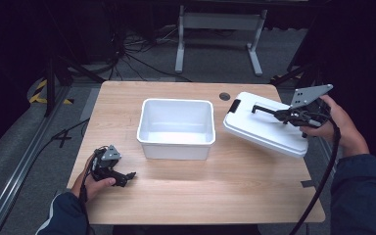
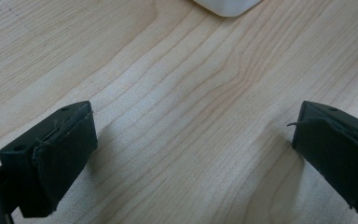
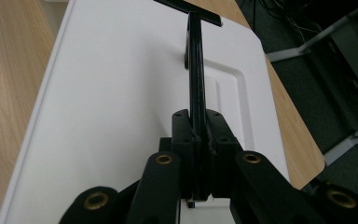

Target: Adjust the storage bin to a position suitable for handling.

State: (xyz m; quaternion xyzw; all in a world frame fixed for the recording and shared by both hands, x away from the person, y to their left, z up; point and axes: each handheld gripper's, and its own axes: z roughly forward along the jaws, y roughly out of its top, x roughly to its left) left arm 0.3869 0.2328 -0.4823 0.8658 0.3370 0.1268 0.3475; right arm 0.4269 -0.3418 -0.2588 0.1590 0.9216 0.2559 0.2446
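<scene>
Here | my right gripper (image 3: 199, 140) had its jaws clamped on the black handle (image 3: 196, 70) of the white lid (image 1: 267, 128) | left gripper (image 1: 122, 177) jaws gaped over bare desk (image 2: 191, 116).

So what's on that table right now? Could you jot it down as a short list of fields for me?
table: light wooden top
bin: white open tub near the middle, nothing visible inside
lid: white lid to the bin's right, tilted, one edge raised off the table
lid handle: thin black handle, pinched by the right gripper
right gripper: fingers shut on the lid handle, held in the person's right hand
left gripper: fingers wide apart, nothing between them, low over bare wood at the table's near left
</scene>
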